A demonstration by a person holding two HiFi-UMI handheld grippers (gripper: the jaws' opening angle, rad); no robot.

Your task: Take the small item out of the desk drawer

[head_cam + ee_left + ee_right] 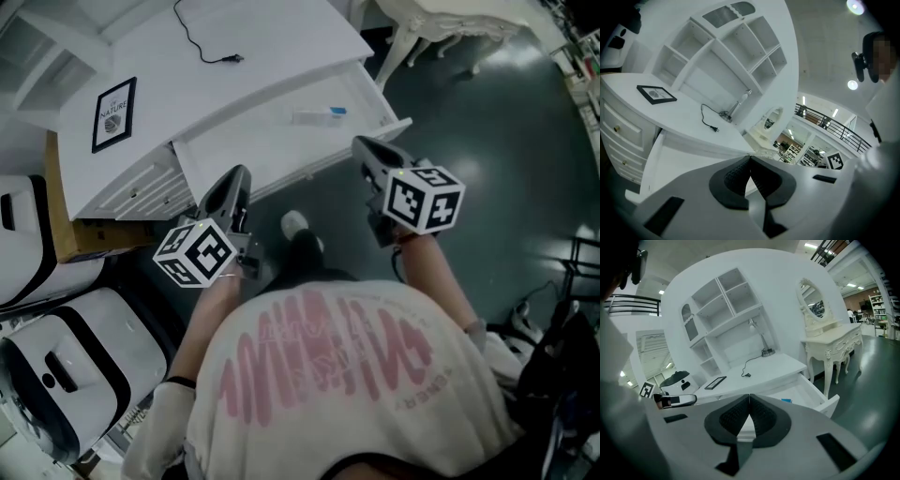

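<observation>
The white desk (225, 84) has its wide drawer (246, 142) pulled out. A small white tube with a blue cap (319, 115) lies inside it toward the right end, and its blue tip (786, 401) also shows in the right gripper view. My left gripper (241, 174) hovers just in front of the drawer's left part, jaws shut and empty (750, 157). In front of the drawer's right corner my right gripper (360, 143) is also shut with nothing in it (749, 396). Both point toward the desk, short of the tube.
On the desktop lie a black-framed picture (113, 113) and a black power cord (202, 43). Side drawers (131, 192) sit left of the open one. White and black cases (66, 375) stand at the left. An ornate white dressing table (834, 341) stands to the right on the dark floor.
</observation>
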